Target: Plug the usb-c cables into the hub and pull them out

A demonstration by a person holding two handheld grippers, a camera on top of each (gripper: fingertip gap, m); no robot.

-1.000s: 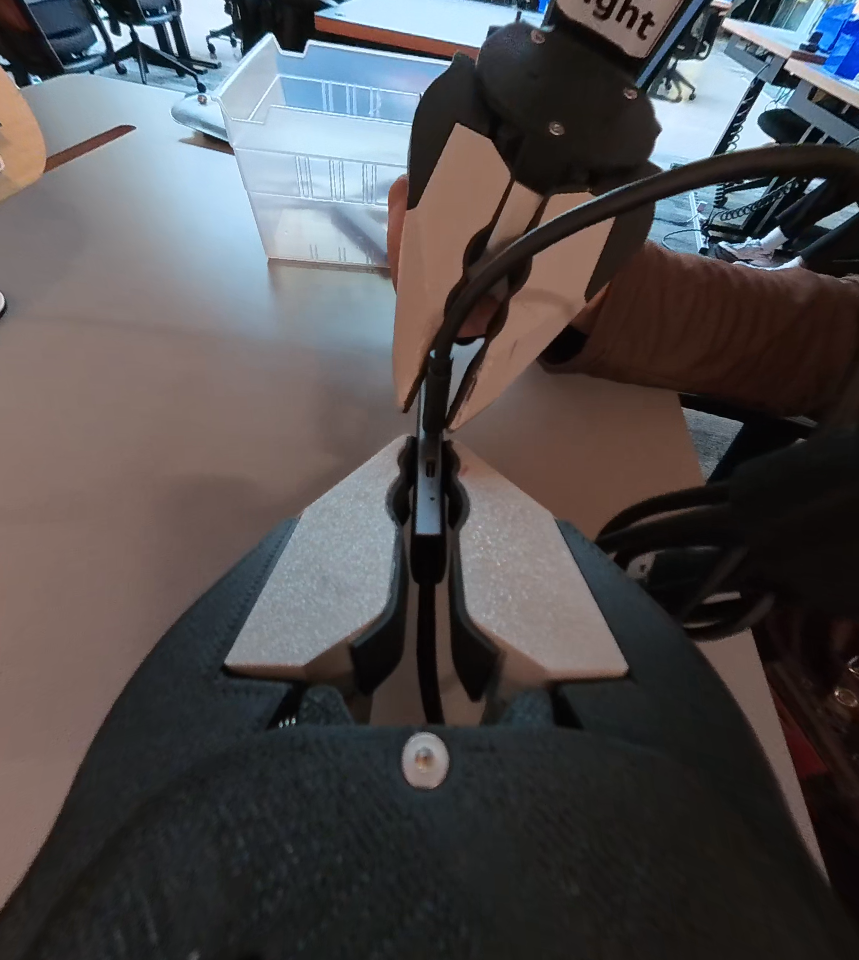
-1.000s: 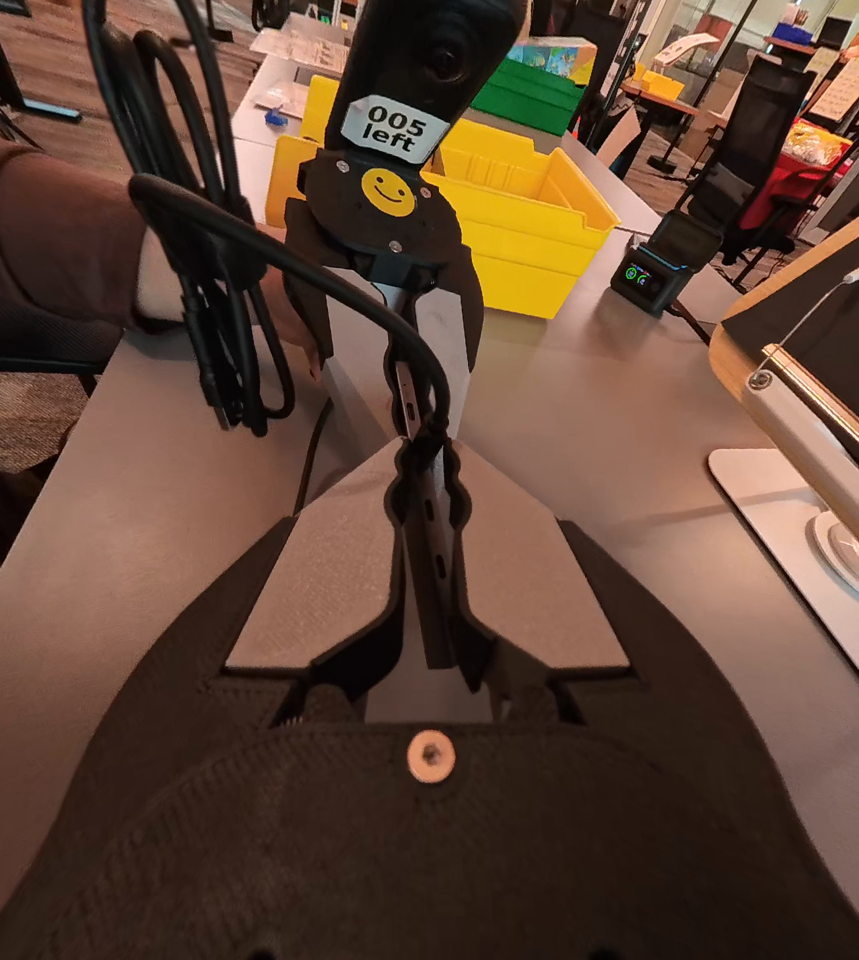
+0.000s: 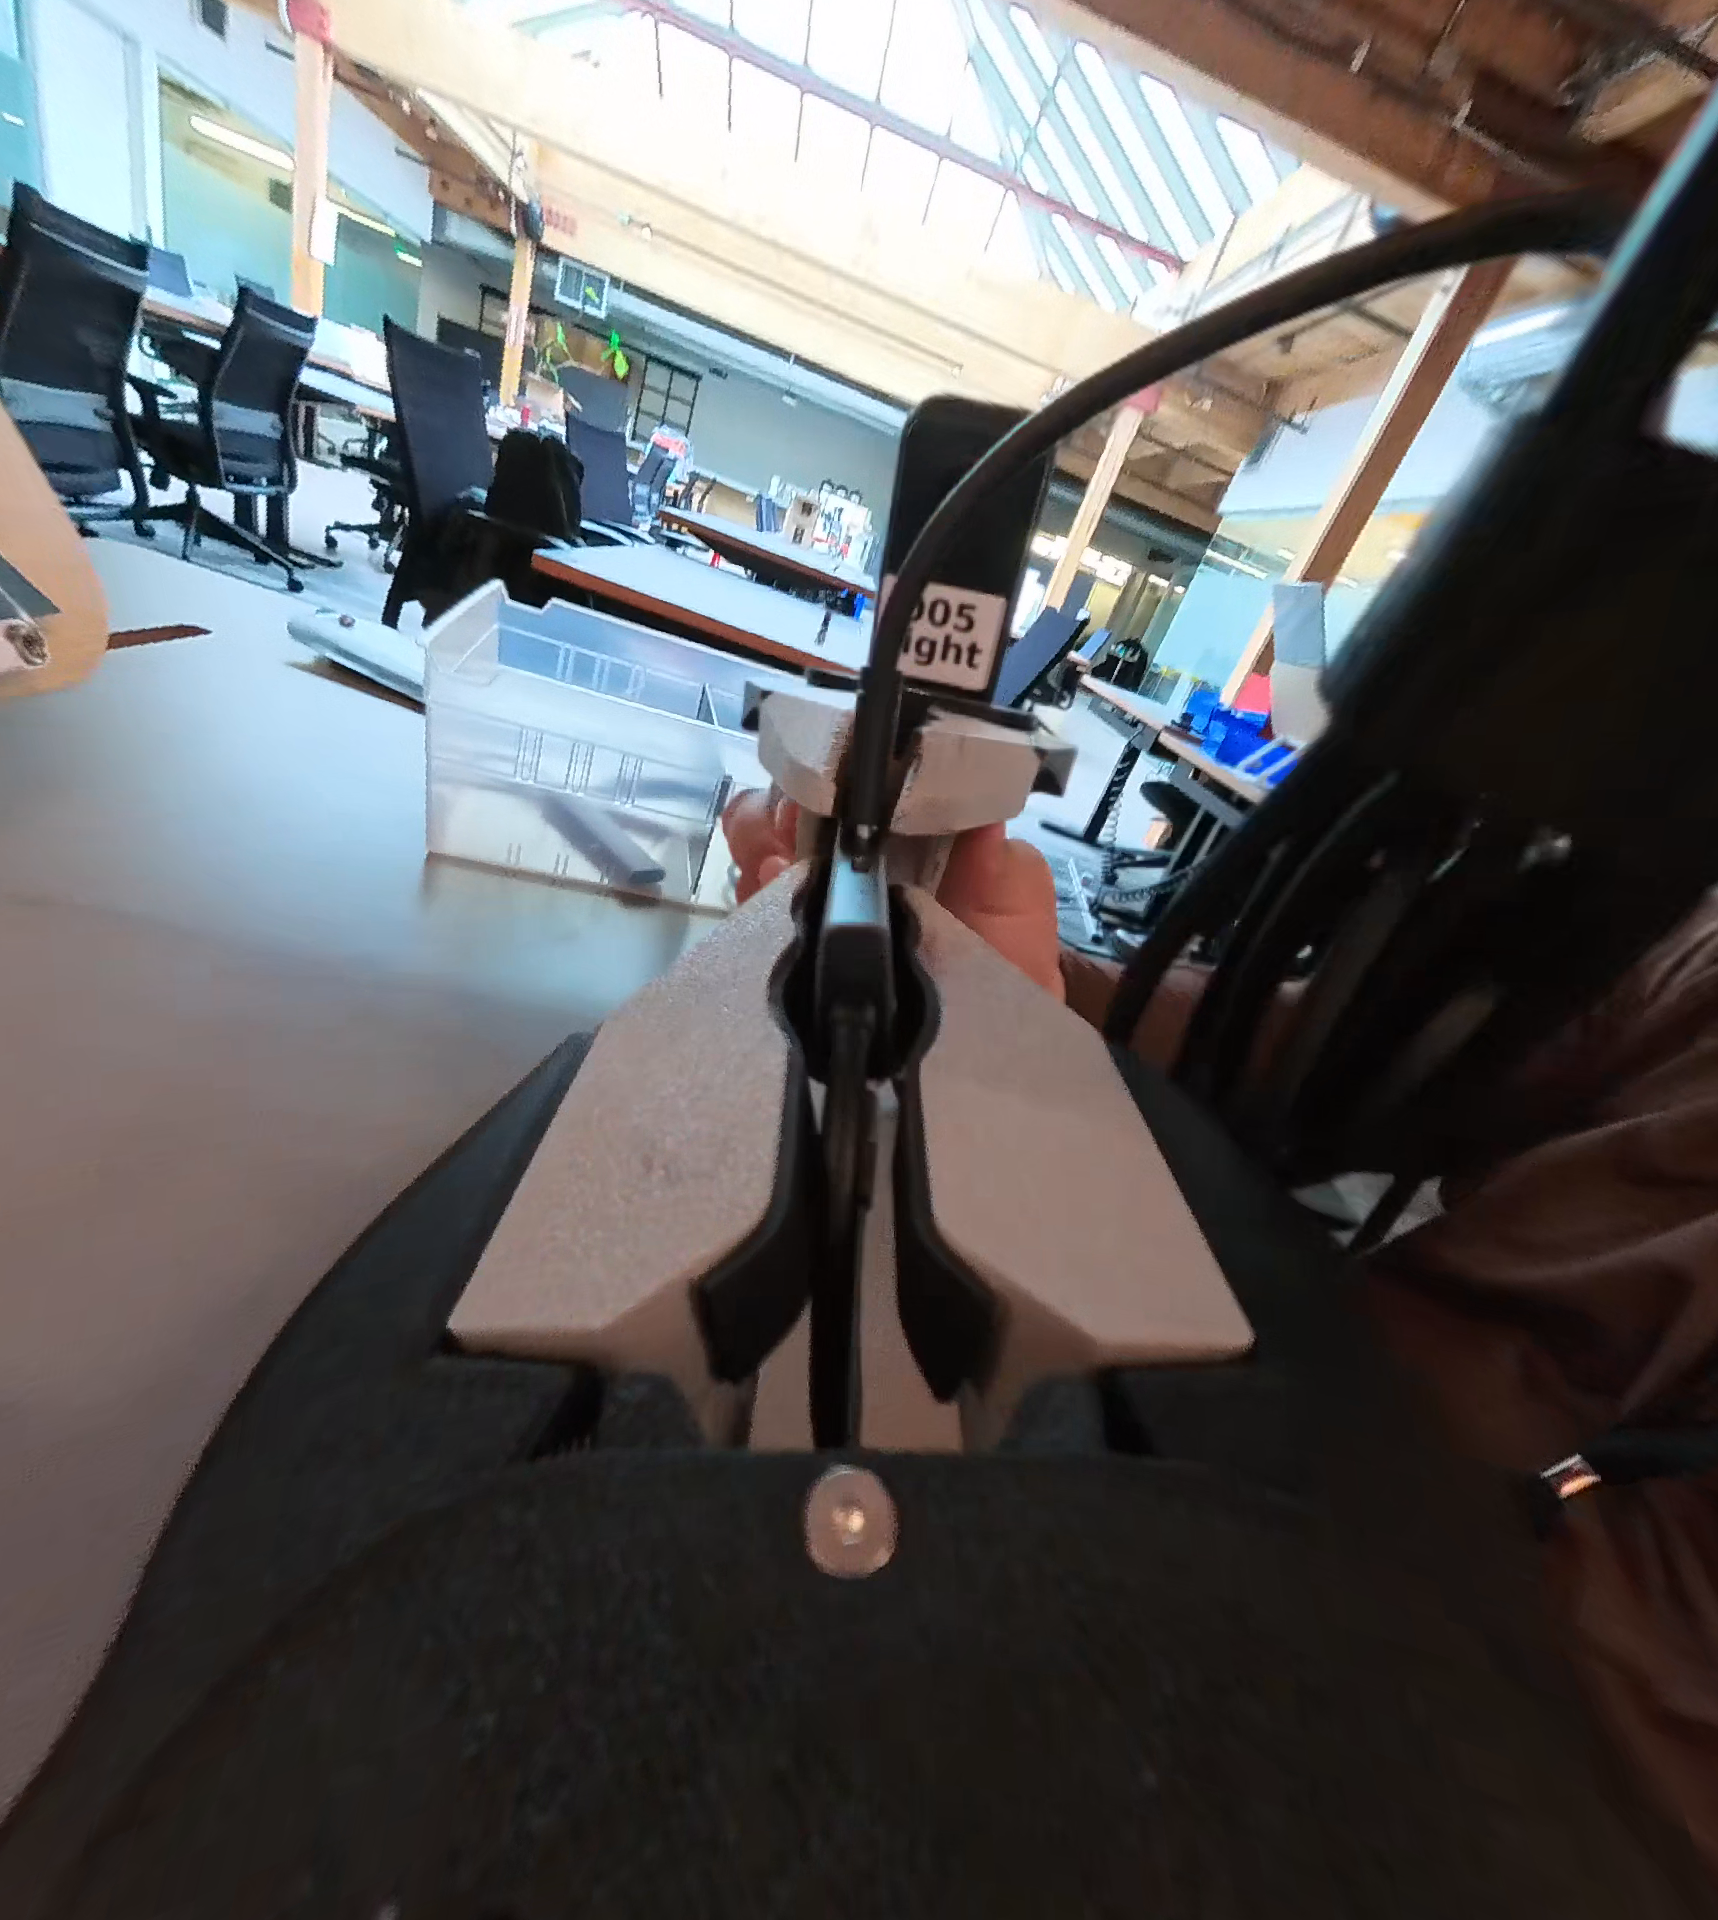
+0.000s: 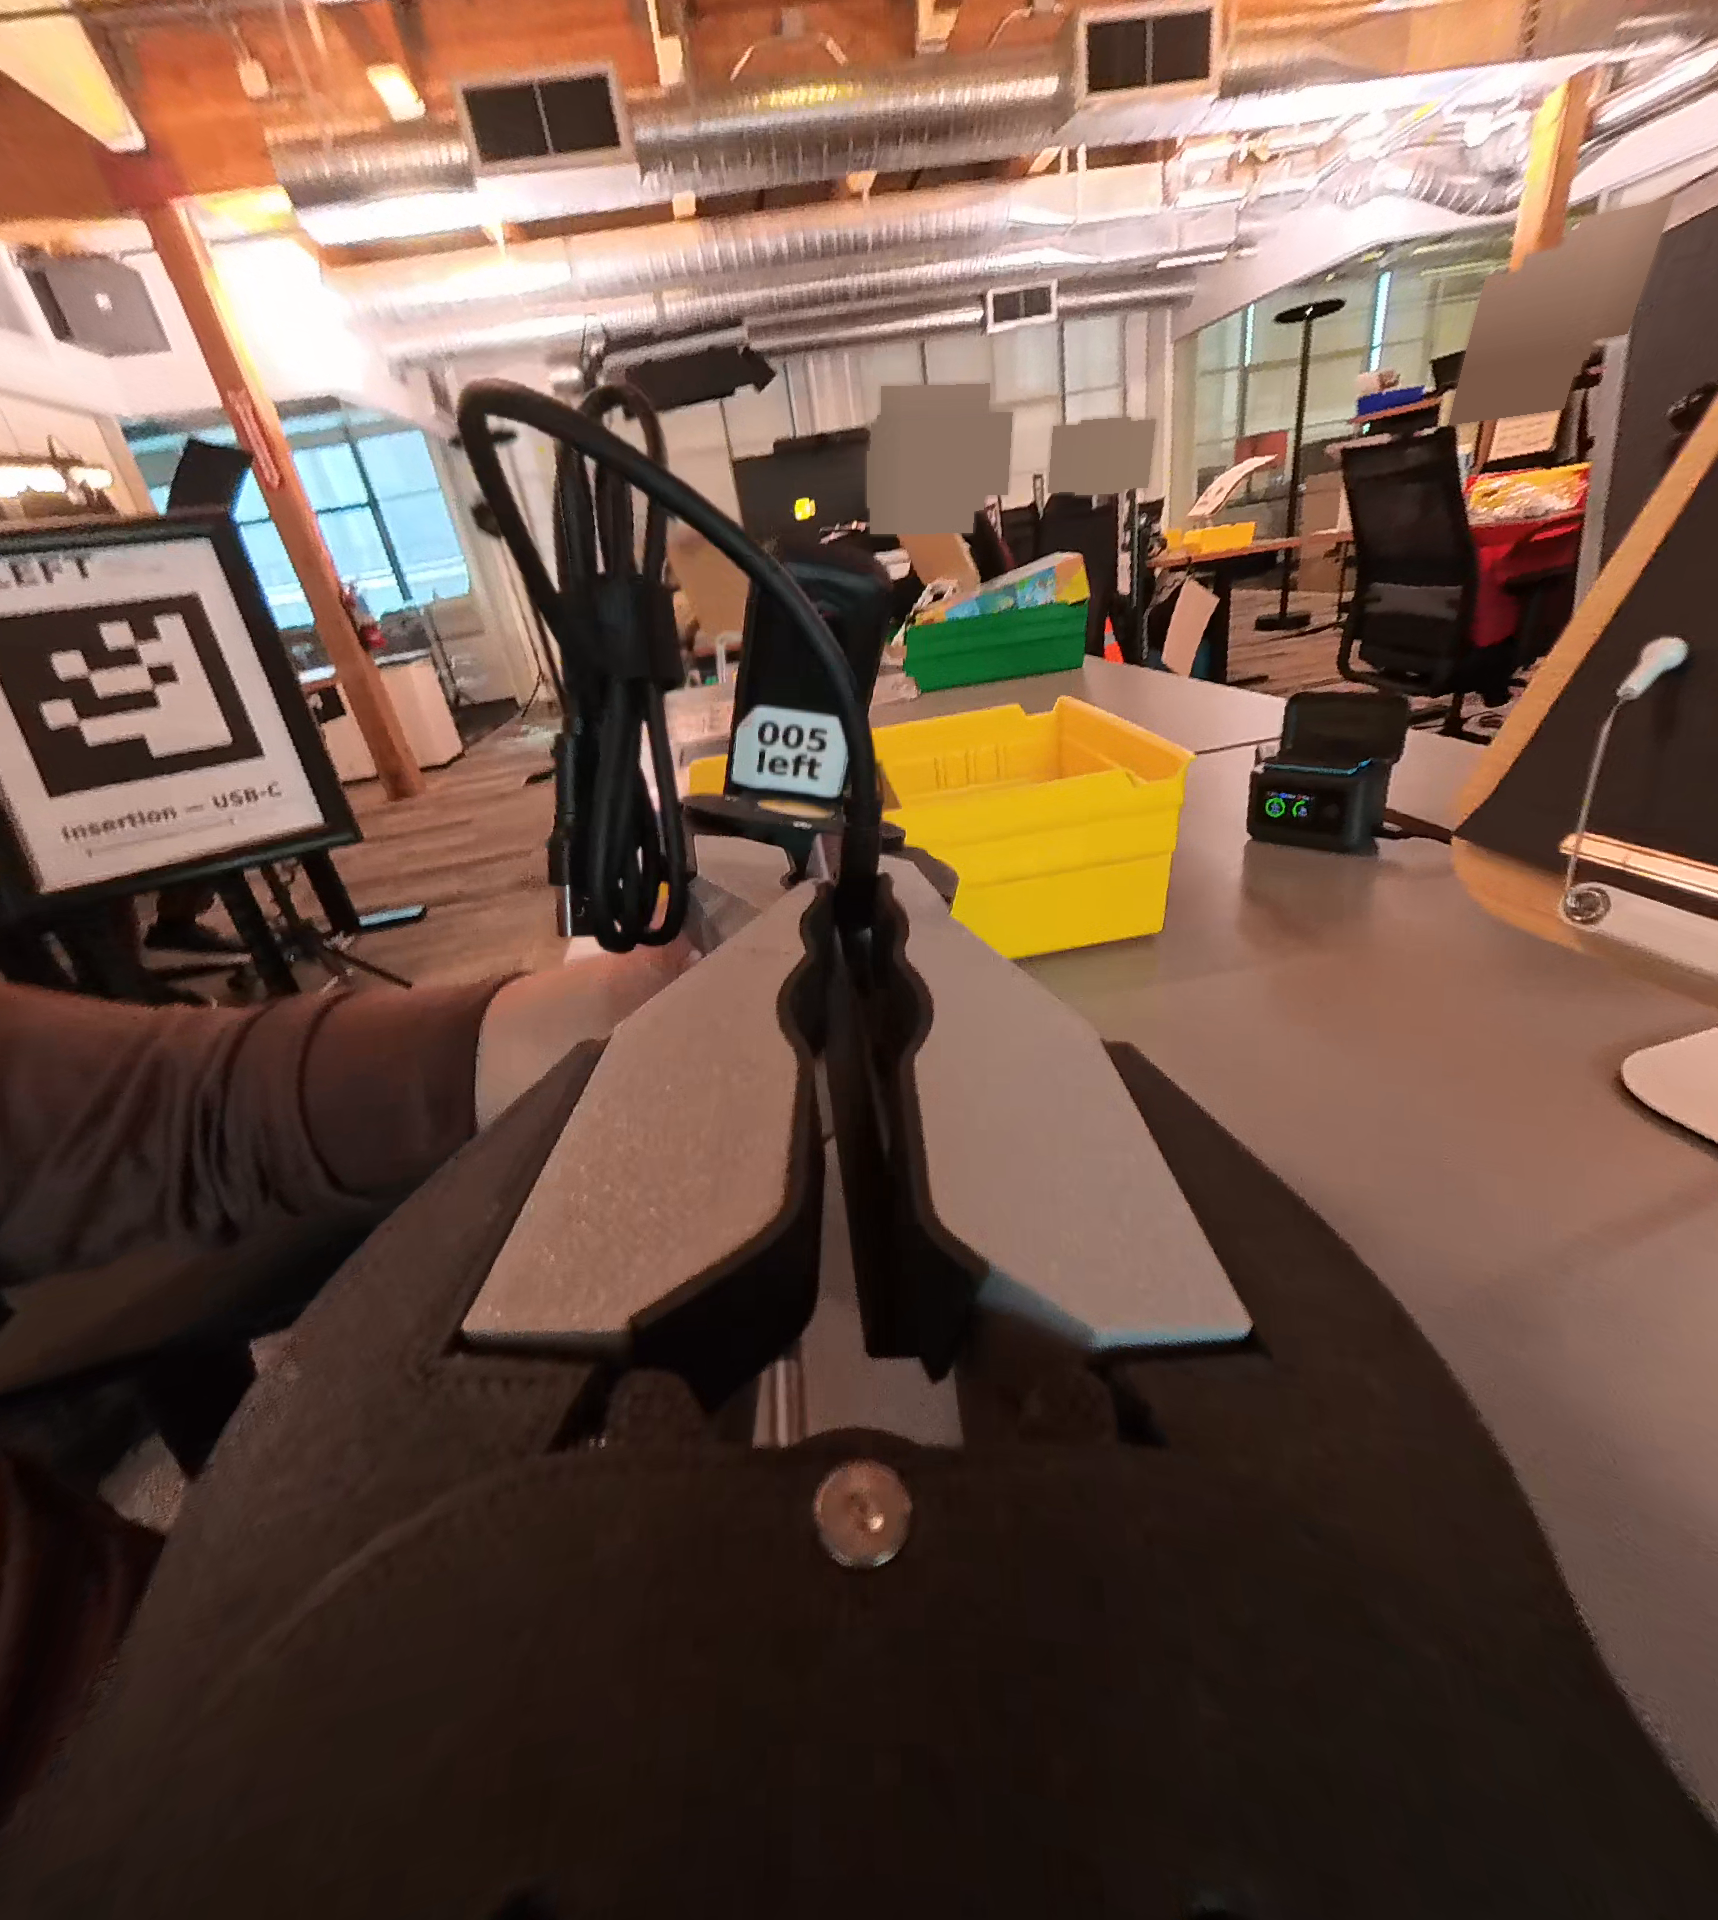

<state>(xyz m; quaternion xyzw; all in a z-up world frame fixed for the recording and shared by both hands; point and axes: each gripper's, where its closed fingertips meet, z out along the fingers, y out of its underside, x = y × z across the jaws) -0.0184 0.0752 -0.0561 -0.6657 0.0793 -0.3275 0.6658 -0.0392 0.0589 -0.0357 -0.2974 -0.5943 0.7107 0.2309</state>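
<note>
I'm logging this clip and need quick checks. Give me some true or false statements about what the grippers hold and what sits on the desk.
1. The left gripper is shut on the slim grey hub. True.
2. The right gripper is open. False: its jaws clamp the black cable.
3. The yellow plastic bin sits on the grey desk. True.
4. The clear plastic bin is stacked inside the yellow one. False: it stands alone on the desk.

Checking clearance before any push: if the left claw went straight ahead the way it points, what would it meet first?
Probably the right claw, facing it nose to nose just past the hub the left claw grips. The gap looks tiny, though depth is unclear.
</note>
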